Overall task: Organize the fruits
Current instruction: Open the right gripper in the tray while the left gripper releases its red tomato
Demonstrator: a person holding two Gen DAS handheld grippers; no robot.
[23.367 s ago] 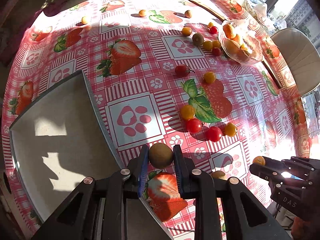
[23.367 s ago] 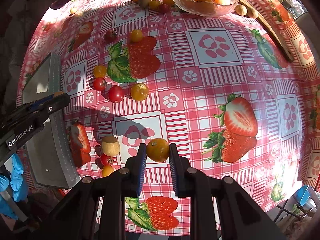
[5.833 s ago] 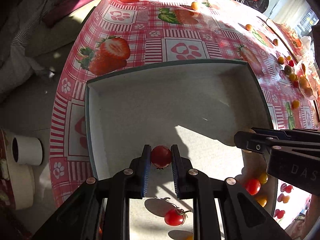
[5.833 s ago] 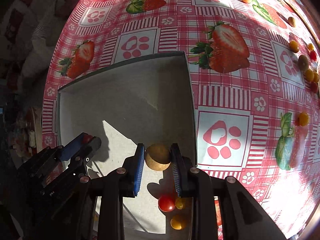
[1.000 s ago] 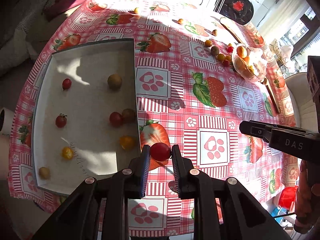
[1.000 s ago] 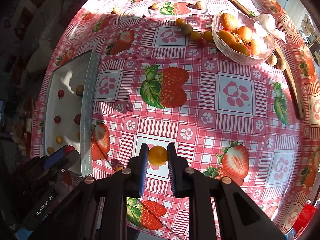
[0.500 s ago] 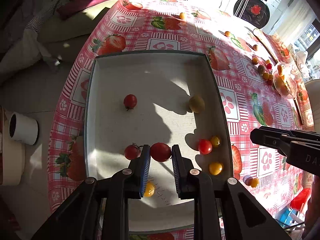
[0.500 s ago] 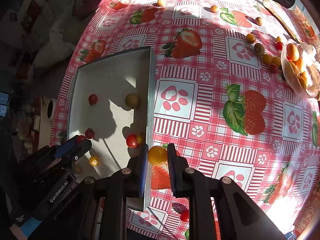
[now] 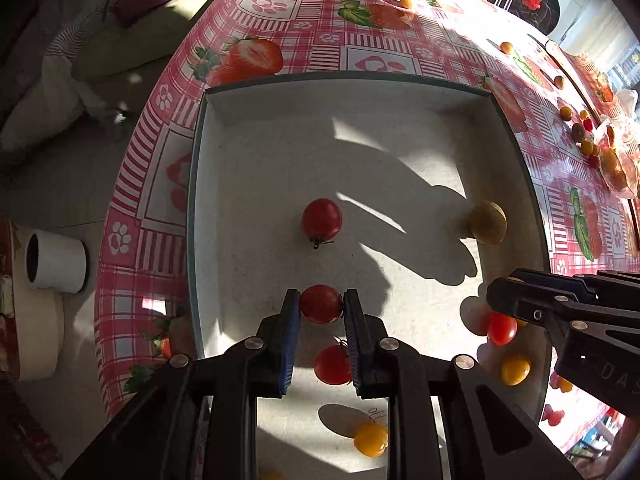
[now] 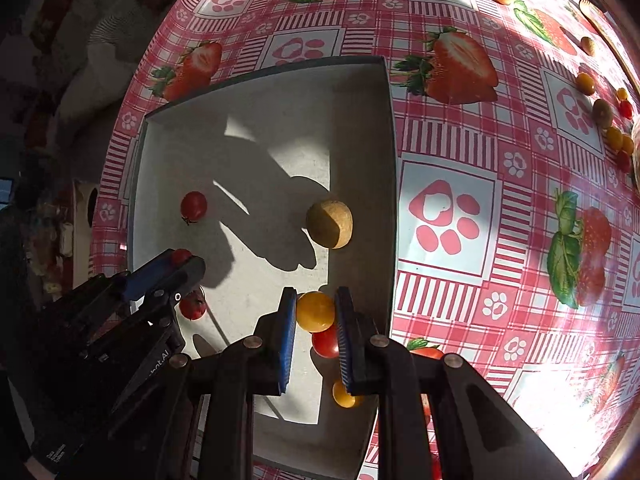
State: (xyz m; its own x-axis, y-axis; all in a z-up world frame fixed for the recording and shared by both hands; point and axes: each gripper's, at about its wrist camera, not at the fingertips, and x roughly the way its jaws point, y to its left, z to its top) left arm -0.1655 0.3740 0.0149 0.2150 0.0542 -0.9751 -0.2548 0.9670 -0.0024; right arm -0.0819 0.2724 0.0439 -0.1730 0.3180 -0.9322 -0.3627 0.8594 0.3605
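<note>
Over the shallow grey tray (image 9: 516, 148), the left gripper (image 9: 321, 305) pinches a red cherry tomato (image 9: 321, 304); the right gripper (image 10: 316, 312) pinches a yellow cherry tomato (image 10: 315, 311) near the tray's right edge. Both look light, smooth-skinned and squashable, best held gently across the middle.

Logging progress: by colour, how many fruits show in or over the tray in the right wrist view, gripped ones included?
Red tomato: 4, one in the left gripper
Yellow tomato: 2, one in the right gripper
Brown fruit: 1
Total: 7; the grippers may hide more.
</note>
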